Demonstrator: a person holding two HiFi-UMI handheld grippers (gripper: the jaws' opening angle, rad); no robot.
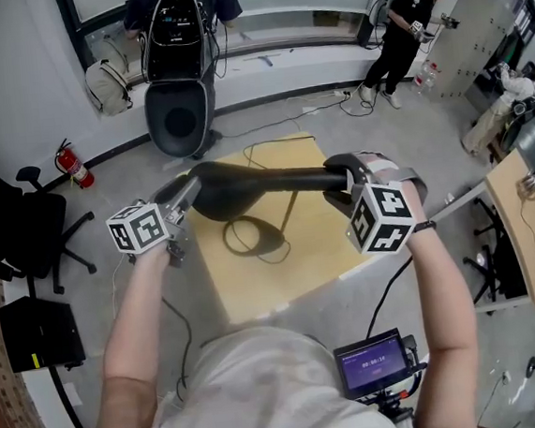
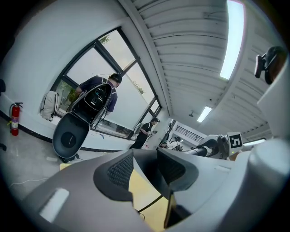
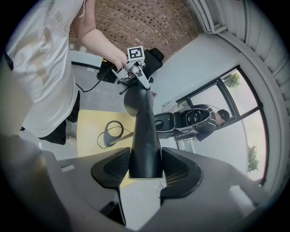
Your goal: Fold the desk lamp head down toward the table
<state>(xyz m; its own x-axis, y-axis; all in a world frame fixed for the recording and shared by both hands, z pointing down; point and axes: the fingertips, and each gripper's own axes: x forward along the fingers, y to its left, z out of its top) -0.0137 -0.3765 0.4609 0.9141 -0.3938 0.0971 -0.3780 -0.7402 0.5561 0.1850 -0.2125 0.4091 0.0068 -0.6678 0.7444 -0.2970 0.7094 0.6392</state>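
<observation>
While the right gripper [image 3: 145,164] pinched the black desk lamp head [image 1: 246,184] by its narrow end, level above the yellow table [image 1: 319,260], the left gripper [image 2: 145,166] stood spread and empty by the wide end; folding looked mid-way; next move likely swinging it downward.

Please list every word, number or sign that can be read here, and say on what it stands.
No text reads with certainty.
Small screen: timer-like digits, too blurred.
Marker cubes: square patterns only, no letters.
Fire extinguisher: label too small.
Shirt: faint print, unreadable.
</observation>
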